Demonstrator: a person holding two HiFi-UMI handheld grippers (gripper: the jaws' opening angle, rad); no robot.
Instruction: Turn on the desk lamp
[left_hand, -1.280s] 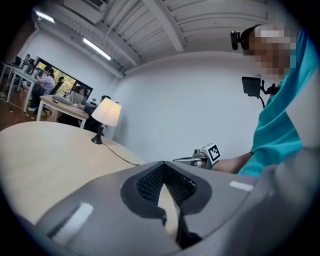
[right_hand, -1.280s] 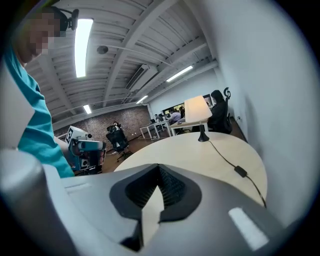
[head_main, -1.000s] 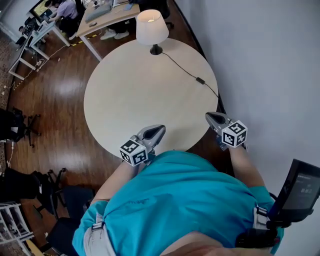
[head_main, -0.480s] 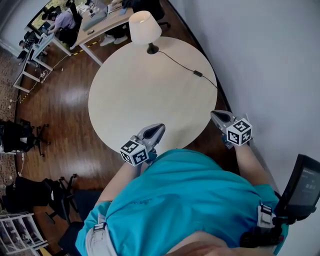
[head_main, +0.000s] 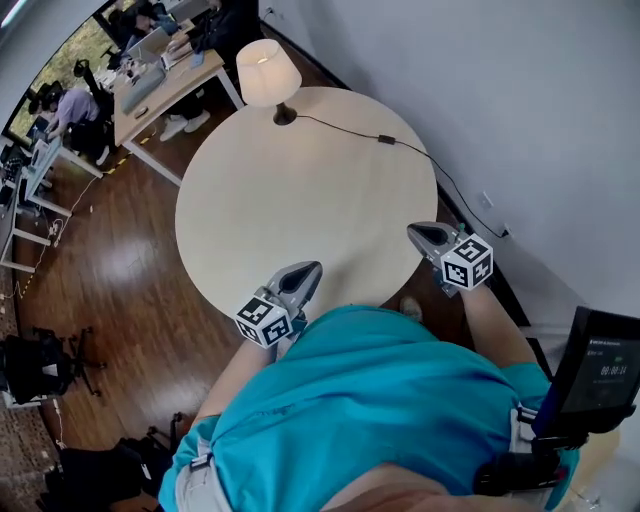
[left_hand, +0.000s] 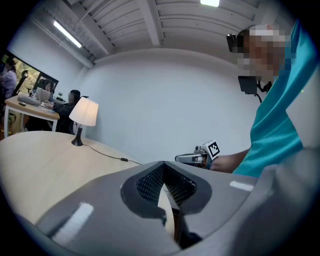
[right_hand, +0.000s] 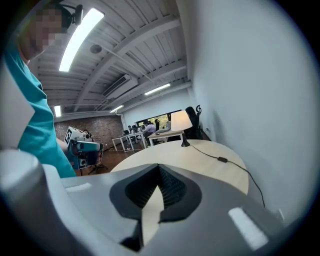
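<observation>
The desk lamp (head_main: 267, 72), cream shade on a dark base, stands at the far edge of the round pale table (head_main: 300, 200). Its black cord runs right to an inline switch (head_main: 386, 140) and on off the table. The lamp (left_hand: 84, 112) and switch (left_hand: 123, 159) sit far ahead in the left gripper view, and the lamp (right_hand: 180, 121) and switch (right_hand: 219, 159) likewise in the right gripper view. My left gripper (head_main: 305, 272) hovers over the near table edge, shut and empty. My right gripper (head_main: 420, 235) hangs just off the near right edge, also shut and empty.
A white wall (head_main: 520, 110) runs close along the table's right side. Desks with seated people (head_main: 150, 80) stand beyond the lamp, and office chairs (head_main: 40, 365) sit on the wooden floor to the left. A dark screen (head_main: 600, 370) stands at my lower right.
The head view has swung, so the table and lamp sit further left and the wall fills more of the frame. Both grippers stay shut near the table's near edge.
</observation>
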